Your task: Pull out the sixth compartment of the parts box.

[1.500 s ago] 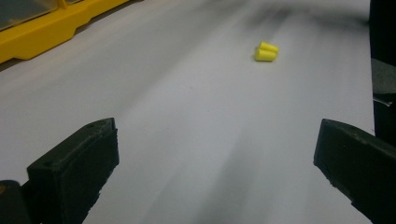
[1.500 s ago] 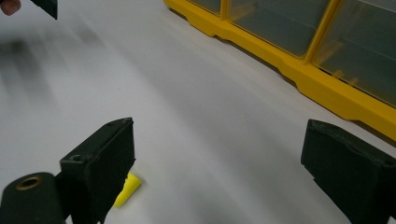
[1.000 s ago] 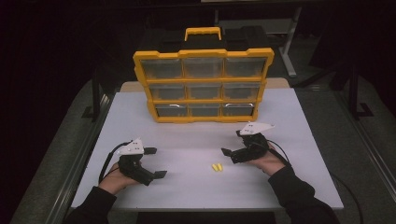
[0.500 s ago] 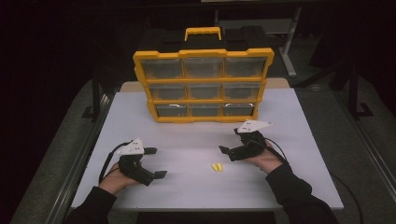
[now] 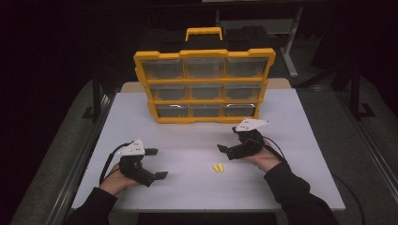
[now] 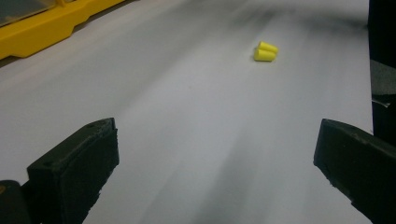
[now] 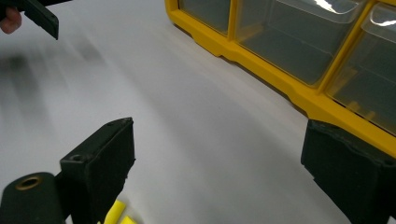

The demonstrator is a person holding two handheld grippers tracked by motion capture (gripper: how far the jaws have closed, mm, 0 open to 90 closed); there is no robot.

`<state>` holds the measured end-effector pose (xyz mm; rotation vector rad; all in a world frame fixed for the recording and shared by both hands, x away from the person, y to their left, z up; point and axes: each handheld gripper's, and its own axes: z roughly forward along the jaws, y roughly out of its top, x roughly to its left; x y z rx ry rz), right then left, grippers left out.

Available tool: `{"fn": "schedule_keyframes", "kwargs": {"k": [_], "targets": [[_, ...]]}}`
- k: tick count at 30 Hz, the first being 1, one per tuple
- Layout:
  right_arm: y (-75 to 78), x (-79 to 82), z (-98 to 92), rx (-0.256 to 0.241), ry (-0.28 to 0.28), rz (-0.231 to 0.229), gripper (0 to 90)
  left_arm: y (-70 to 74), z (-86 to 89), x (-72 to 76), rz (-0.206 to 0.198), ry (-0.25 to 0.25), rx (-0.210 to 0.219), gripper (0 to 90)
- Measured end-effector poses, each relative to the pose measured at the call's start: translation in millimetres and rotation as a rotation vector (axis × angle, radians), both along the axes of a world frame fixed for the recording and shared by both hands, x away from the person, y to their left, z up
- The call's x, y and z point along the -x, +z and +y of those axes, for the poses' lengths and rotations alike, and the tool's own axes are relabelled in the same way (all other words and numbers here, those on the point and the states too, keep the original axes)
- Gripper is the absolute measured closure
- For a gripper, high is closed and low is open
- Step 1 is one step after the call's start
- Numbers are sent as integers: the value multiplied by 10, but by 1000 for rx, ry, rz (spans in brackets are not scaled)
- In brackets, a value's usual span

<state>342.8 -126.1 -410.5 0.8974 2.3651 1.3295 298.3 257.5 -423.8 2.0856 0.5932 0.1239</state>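
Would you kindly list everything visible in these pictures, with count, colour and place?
earplugs: two, yellow, side by side on the table between the grippers, nearer the right one.
drawer organiser: one, yellow frame with nine clear drawers and a handle on top, upright at the table's far side.
table: one, white top.
left gripper: one, black, jaws open, near left of table.
right gripper: one, black, jaws open, beside the earplugs.
hands: two, in dark sleeves, one holding each gripper.

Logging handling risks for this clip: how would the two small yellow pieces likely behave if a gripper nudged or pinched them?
The yellow pieces look like rounded, tapered plugs lying on their sides, so a nudge would probably roll them. They seem tiny and likely light, perhaps soft, so wide-open jaws could scatter them.
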Motion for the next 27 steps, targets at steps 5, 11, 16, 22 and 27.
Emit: {"fn": "schedule_keyframes", "kwargs": {"k": [5, 11, 16, 22, 27], "targets": [[-3, -21, 27, -4, 6, 1, 88, 0, 0, -1, -1, -1, -1, 0], [-6, -40, 51, -2, 12, 2, 88, -2, 0, -2, 1, -1, 2, 0], [-7, -55, 77, 0, 19, 2, 88, -2, 1, -3, 1, -1, 4, 0], [-2, -79, 112, 0, 23, -1, 88, -1, 0, -1, -1, -4, -2, 0], [9, -95, 137, 1, 25, -3, 88, -3, 0, 0, 1, -2, 1, 0]]}}
